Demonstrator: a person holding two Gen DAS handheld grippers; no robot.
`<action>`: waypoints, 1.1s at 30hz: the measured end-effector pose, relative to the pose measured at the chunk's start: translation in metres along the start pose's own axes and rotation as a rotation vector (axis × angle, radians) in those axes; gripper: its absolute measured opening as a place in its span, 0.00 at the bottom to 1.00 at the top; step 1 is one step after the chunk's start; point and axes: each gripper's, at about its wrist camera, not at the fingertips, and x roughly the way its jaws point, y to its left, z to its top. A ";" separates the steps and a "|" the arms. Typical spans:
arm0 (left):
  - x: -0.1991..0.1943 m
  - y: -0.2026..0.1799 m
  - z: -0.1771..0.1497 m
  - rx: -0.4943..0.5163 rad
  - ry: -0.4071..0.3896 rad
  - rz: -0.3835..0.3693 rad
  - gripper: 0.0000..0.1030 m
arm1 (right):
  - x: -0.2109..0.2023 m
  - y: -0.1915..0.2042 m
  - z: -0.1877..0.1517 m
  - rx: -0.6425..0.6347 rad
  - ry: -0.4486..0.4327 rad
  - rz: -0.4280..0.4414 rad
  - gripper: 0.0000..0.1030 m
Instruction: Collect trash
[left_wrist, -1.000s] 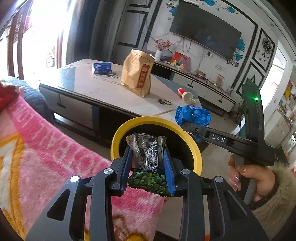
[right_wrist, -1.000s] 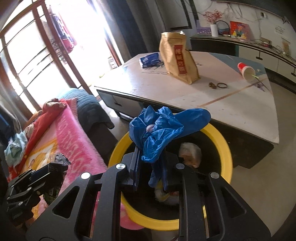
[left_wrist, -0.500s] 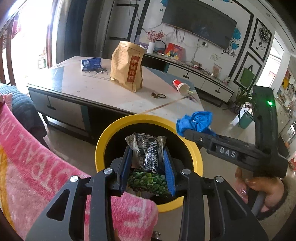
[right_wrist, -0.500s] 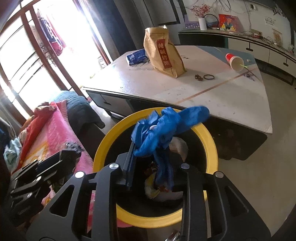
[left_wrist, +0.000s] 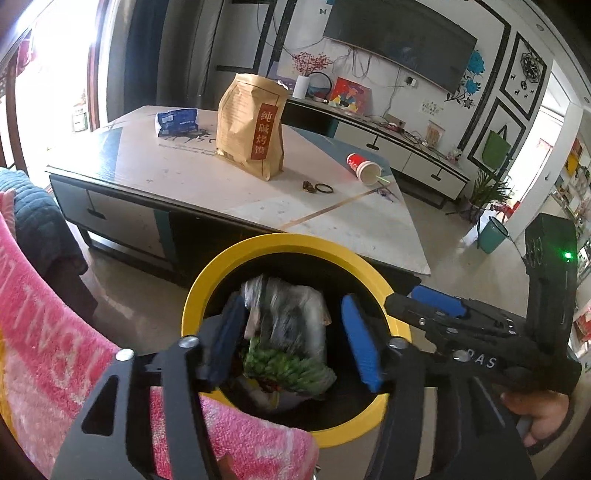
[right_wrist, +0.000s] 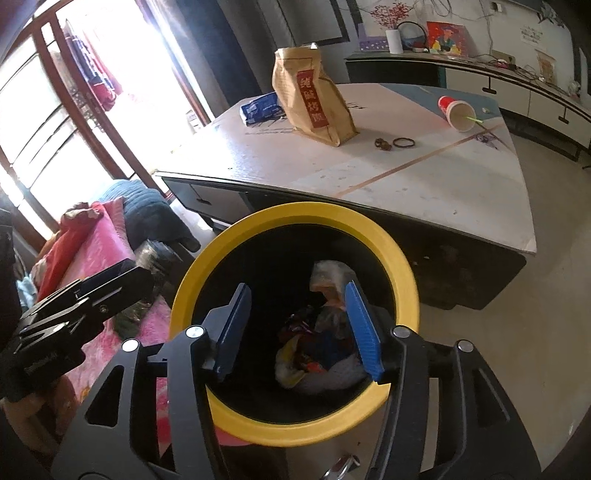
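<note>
A yellow-rimmed black bin (left_wrist: 258, 247) (right_wrist: 295, 214) stands on the floor below both grippers. My left gripper (left_wrist: 291, 339) is open over it; a silver and green snack wrapper (left_wrist: 288, 332) is blurred between its fingers, loose above the bin. My right gripper (right_wrist: 299, 328) is open and empty over the bin. Several pieces of trash (right_wrist: 321, 347) lie inside, with blue among them. On the table (left_wrist: 184, 177) are a brown paper bag (left_wrist: 251, 125), a blue packet (left_wrist: 177, 122) and a tipped red cup (left_wrist: 364, 168).
A pink blanket (left_wrist: 55, 332) covers a sofa to the left, touching the bin. The low table's front edge (right_wrist: 332, 199) stands just behind the bin. A TV cabinet (left_wrist: 388, 136) runs along the far wall. A small green bucket (left_wrist: 493, 234) stands on the floor at right.
Both grippers opened over the bin. The blue glove dropped from the right gripper into the bin. The left gripper let go of the green snack wrapper.
</note>
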 end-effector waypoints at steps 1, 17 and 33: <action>0.000 0.000 0.000 -0.001 0.003 -0.001 0.63 | -0.001 0.000 0.000 0.003 -0.003 -0.003 0.49; -0.036 0.018 -0.009 -0.050 -0.045 0.075 0.94 | -0.039 0.006 -0.005 0.014 -0.086 -0.066 0.88; -0.119 0.053 -0.046 -0.112 -0.151 0.189 0.94 | -0.074 0.061 -0.030 -0.119 -0.193 -0.037 0.89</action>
